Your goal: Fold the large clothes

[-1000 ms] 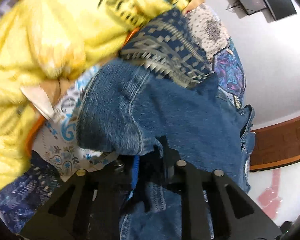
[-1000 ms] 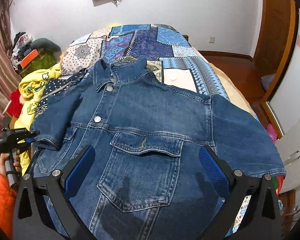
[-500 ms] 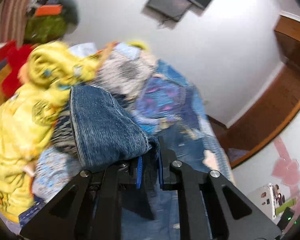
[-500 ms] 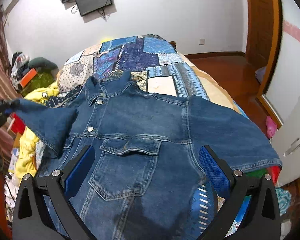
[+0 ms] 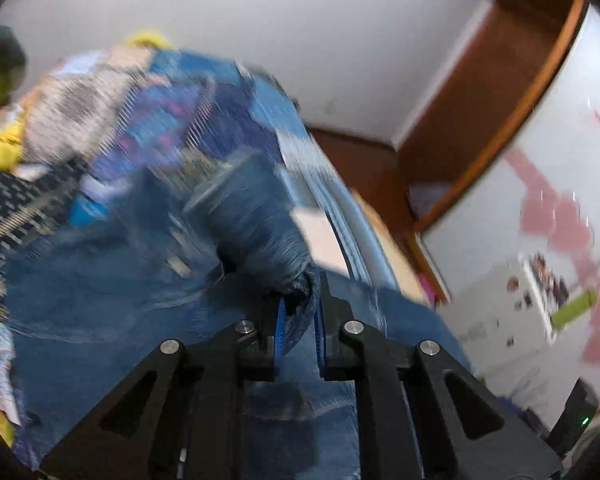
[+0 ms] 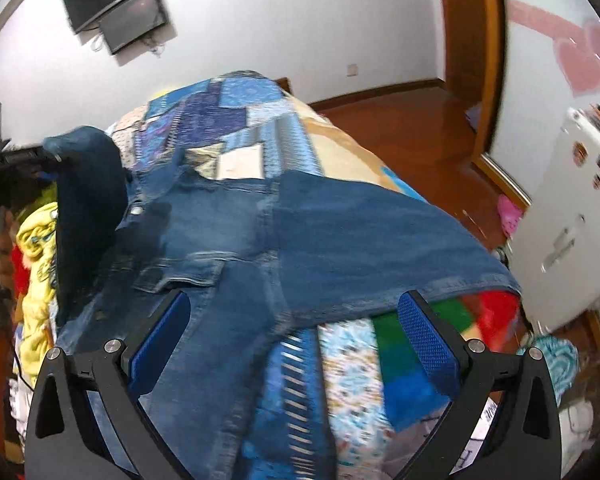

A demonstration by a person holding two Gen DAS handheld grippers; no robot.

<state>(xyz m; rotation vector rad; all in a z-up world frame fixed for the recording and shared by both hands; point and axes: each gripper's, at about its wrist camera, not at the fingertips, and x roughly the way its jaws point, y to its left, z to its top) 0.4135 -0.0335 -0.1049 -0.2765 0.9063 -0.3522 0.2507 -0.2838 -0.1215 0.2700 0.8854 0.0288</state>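
The denim jacket (image 6: pixel 300 232) lay front-up across the patchwork quilt (image 6: pixel 228 108), collar toward twelve o'clock, its right sleeve (image 6: pixel 380 240) spread flat toward four o'clock. The left gripper (image 5: pixel 298 320) was clamped on the other sleeve's cuff (image 5: pixel 260 236), lifted at nine o'clock in the right wrist view; that sleeve would best be carried straight across the chest and laid flat without dragging the body. The right gripper (image 6: pixel 296 344) hung wide and empty at six o'clock, well placed to pin the hem.
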